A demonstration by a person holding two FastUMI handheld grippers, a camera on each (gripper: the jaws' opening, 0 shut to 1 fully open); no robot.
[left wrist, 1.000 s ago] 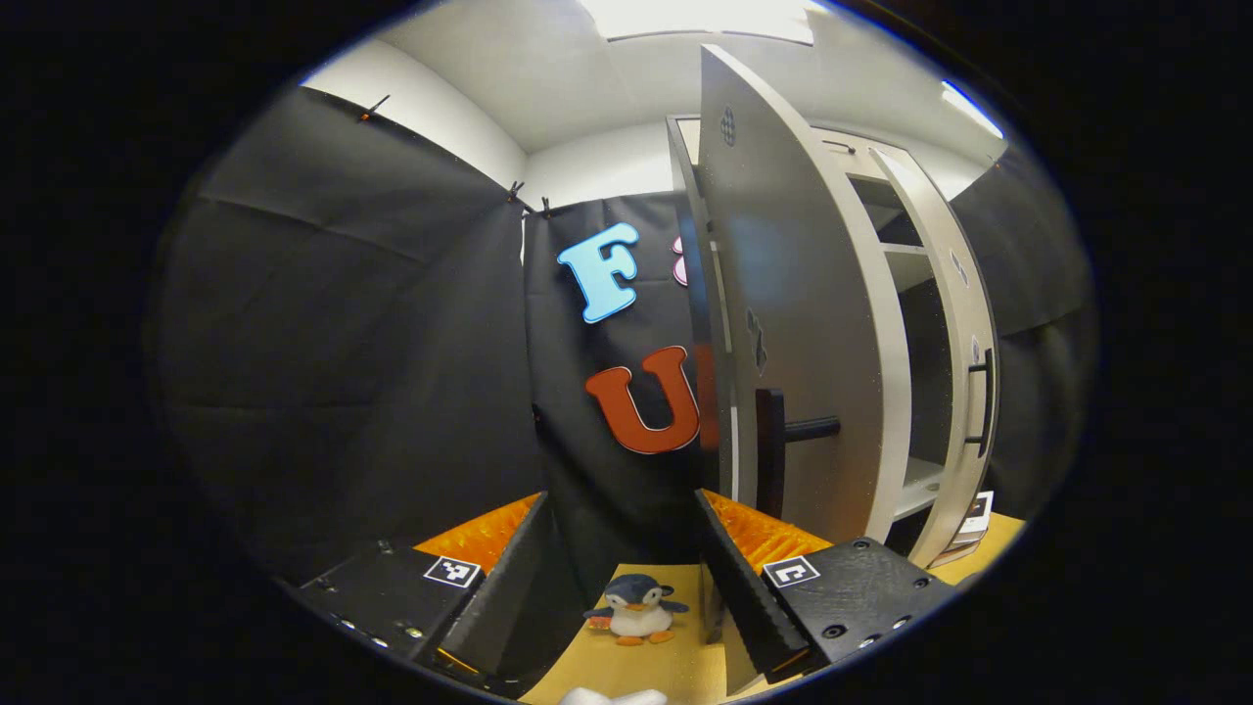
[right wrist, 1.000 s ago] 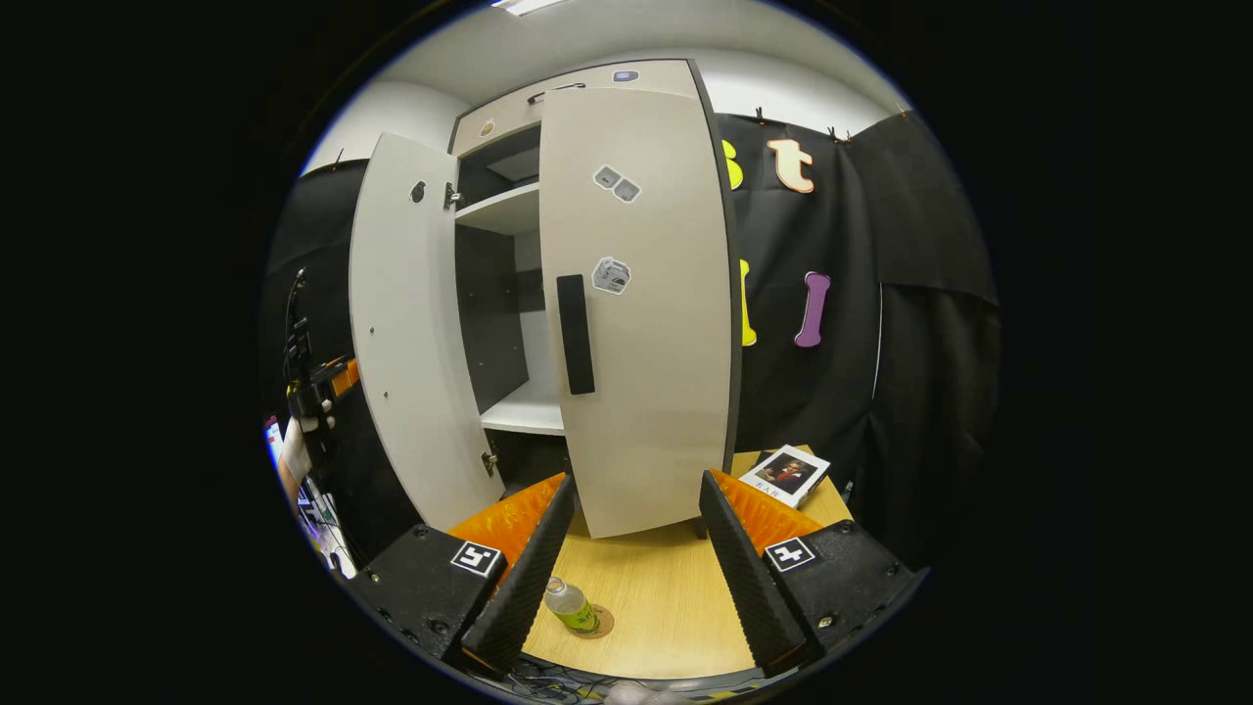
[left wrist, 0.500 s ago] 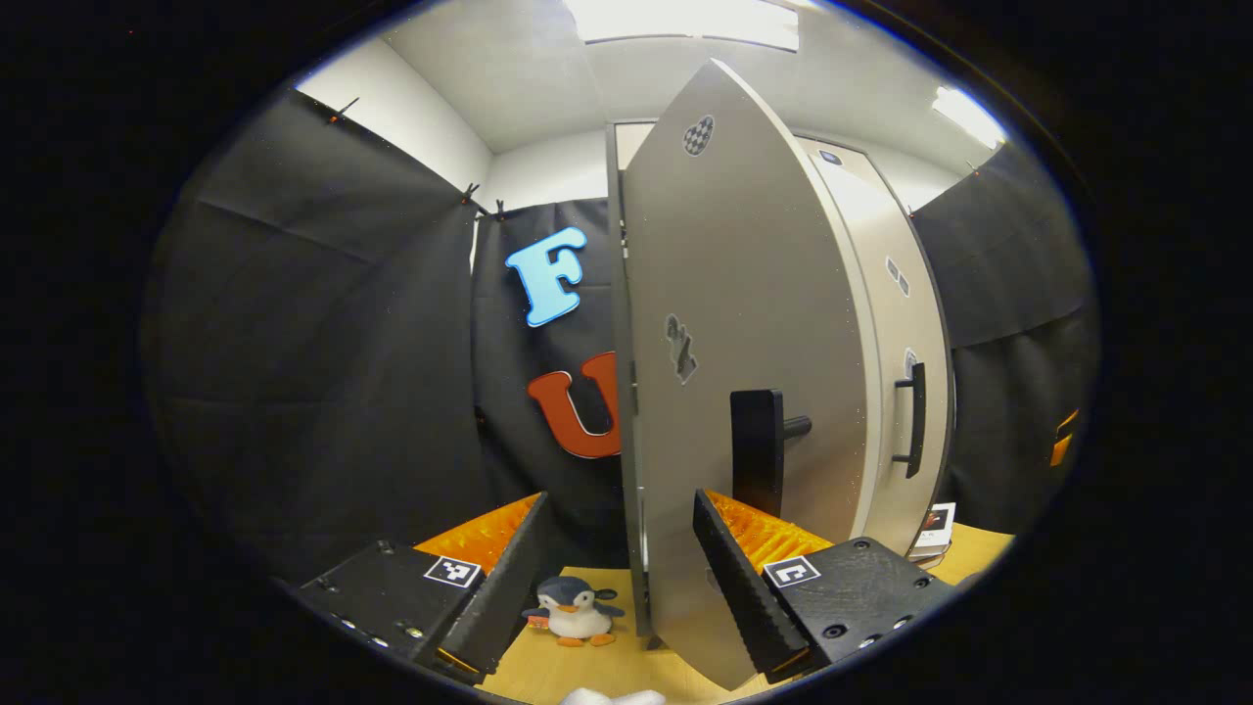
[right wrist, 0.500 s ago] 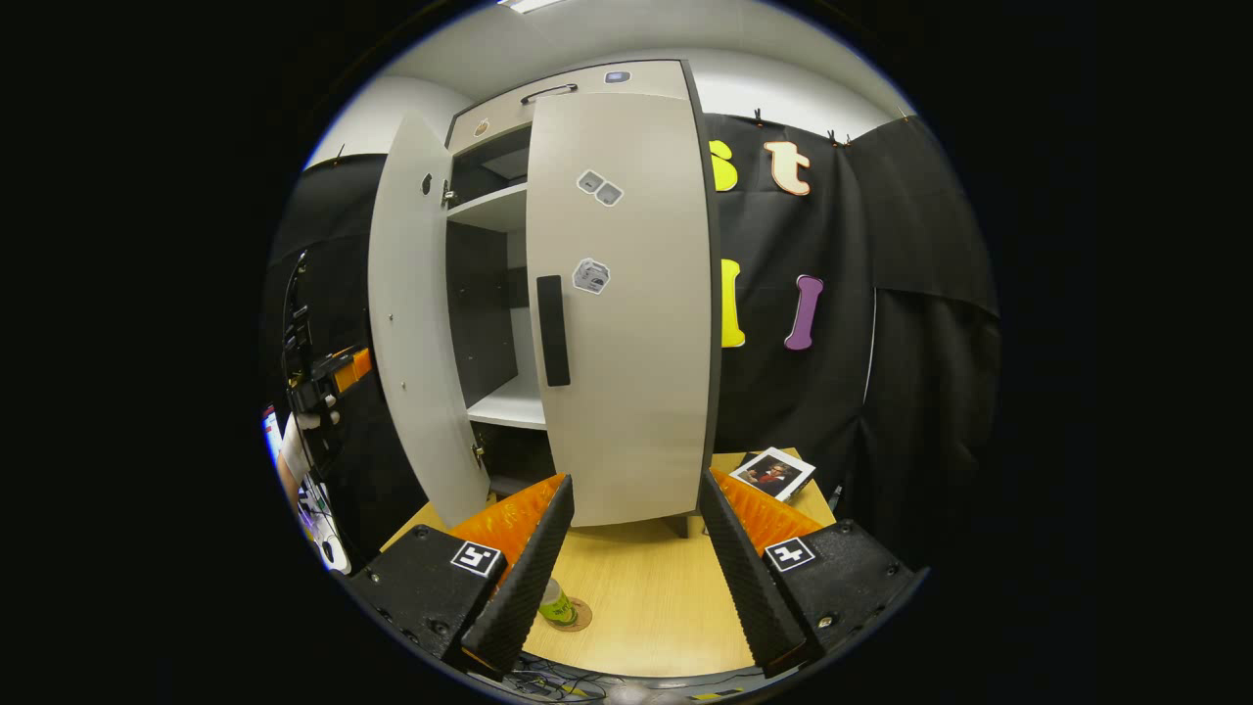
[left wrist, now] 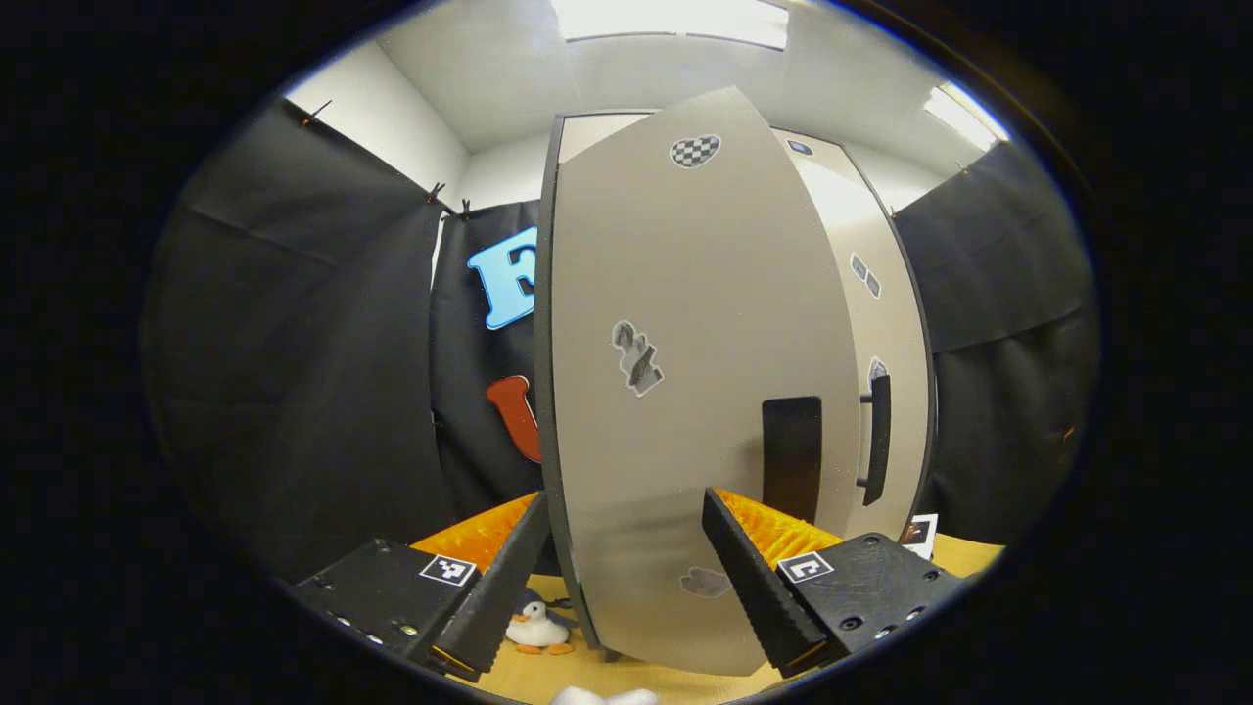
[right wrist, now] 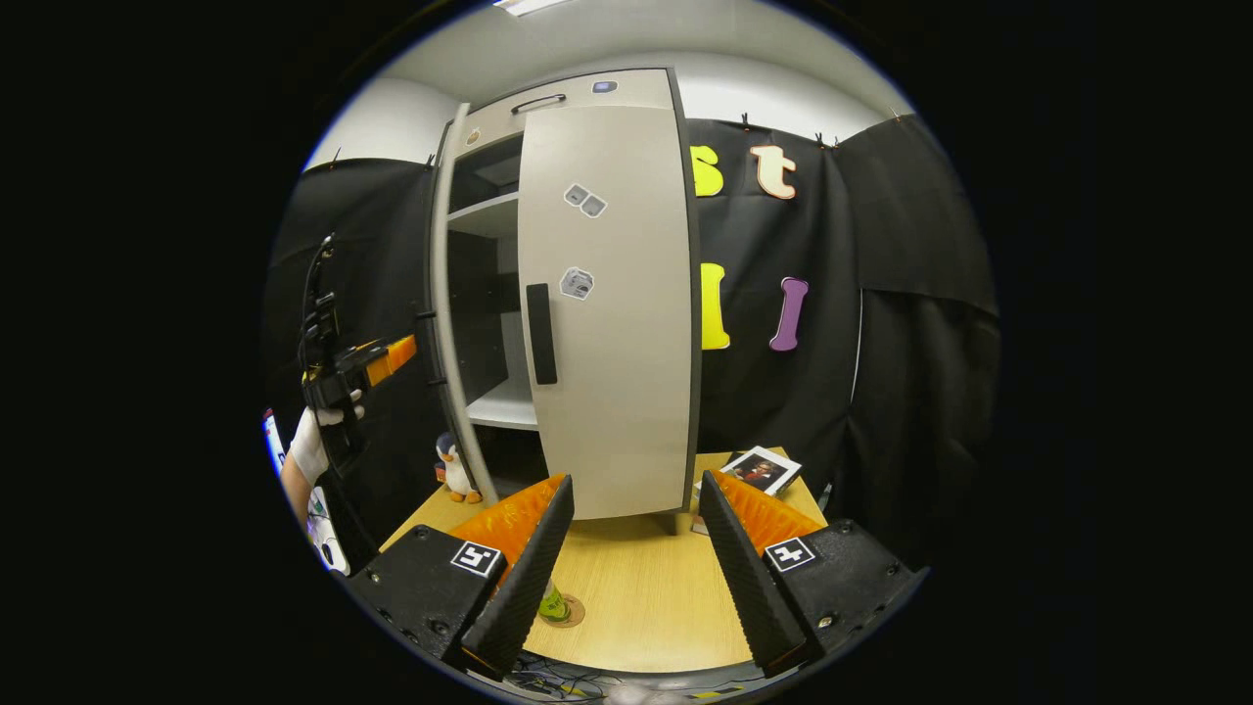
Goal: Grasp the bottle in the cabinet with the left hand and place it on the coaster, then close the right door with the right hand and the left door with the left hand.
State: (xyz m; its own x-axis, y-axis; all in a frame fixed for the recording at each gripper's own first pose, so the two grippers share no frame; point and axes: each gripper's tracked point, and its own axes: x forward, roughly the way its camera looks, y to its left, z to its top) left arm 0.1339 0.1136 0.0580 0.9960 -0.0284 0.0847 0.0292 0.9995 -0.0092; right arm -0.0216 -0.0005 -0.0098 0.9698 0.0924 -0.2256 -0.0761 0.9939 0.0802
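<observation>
The bottle [right wrist: 554, 603] stands upright on its round coaster [right wrist: 571, 613], long axis vertical, on the wooden worktop [right wrist: 646, 597] in front of the cabinet [right wrist: 548, 103], just beside my right hand-held gripper [right wrist: 628, 573], whose left finger hides part of it. The cabinet's right door [right wrist: 607, 313] lies flat and closed, its dark vertical handle [right wrist: 540, 333] near the inner edge. The left door [left wrist: 700, 392] is swung most of the way in but not shut: in the right gripper view it shows edge-on, with shelves [right wrist: 504, 406] still visible through the gap beside the right door.

Black cloth walls the booth behind and to both sides of the cabinet, under a white ceiling with a lit panel [left wrist: 671, 18]. A toy penguin [right wrist: 453, 470] stands on the worktop at the foot of the left door, and a small picture card [right wrist: 762, 471] lies by the cabinet's right corner.

My left hand-held gripper [left wrist: 626, 573] points straight at the left door's outer face, fingers apart and holding nothing, the door panel running down between them. In the right gripper view a white-gloved hand [right wrist: 318, 441] carries it left of the cabinet. My right hand-held gripper hovers low over the worktop, fingers spread and empty, aimed at the closed right door.
</observation>
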